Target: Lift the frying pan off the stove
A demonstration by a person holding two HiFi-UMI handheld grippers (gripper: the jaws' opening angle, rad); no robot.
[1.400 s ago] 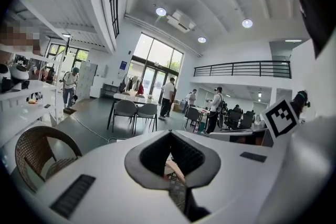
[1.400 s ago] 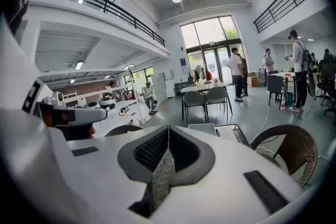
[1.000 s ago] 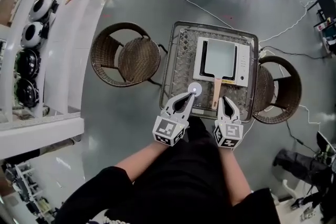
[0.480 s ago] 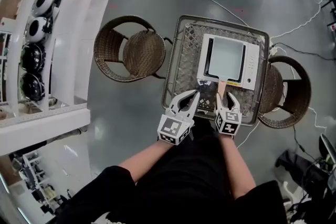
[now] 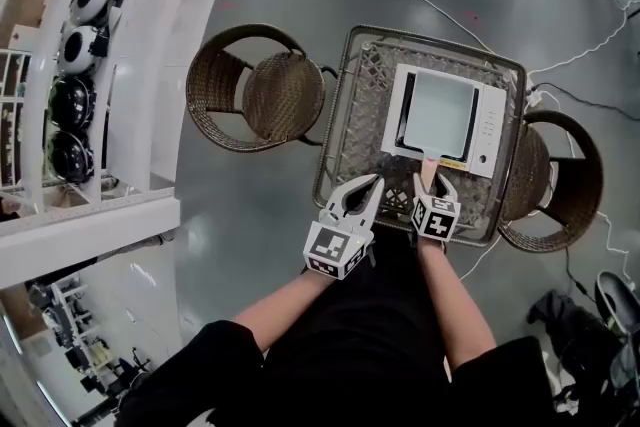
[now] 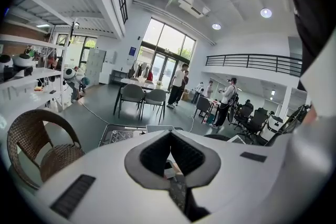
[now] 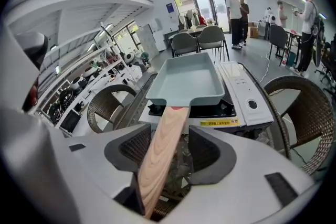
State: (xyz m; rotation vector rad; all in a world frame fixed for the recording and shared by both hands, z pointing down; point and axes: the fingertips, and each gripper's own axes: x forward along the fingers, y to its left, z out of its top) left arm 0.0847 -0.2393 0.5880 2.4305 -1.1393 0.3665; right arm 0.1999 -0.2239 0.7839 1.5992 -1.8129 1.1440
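A pale grey rectangular frying pan [image 5: 438, 113] [image 7: 188, 81] sits on a white single-burner stove [image 5: 490, 125] [image 7: 247, 97]. Its wooden handle [image 5: 428, 173] [image 7: 165, 139] points toward me. My right gripper [image 5: 431, 183] [image 7: 176, 136] straddles that handle and its jaws are opening. The wood lies against the left pad, with a gap to the right pad. My left gripper [image 5: 372, 183] [image 6: 170, 134] hovers at the table's near edge, left of the handle, shut on nothing.
The stove stands on a woven wire-topped table [image 5: 350, 115]. Wicker chairs flank it at left [image 5: 260, 95] and right [image 5: 560, 180]. Cables [image 5: 580, 95] trail over the grey floor. White shelving with helmets [image 5: 70, 45] runs along the far left.
My right gripper has moved forward and left so the handle lies between its jaws, which have spread apart. The left gripper has stayed beside it.
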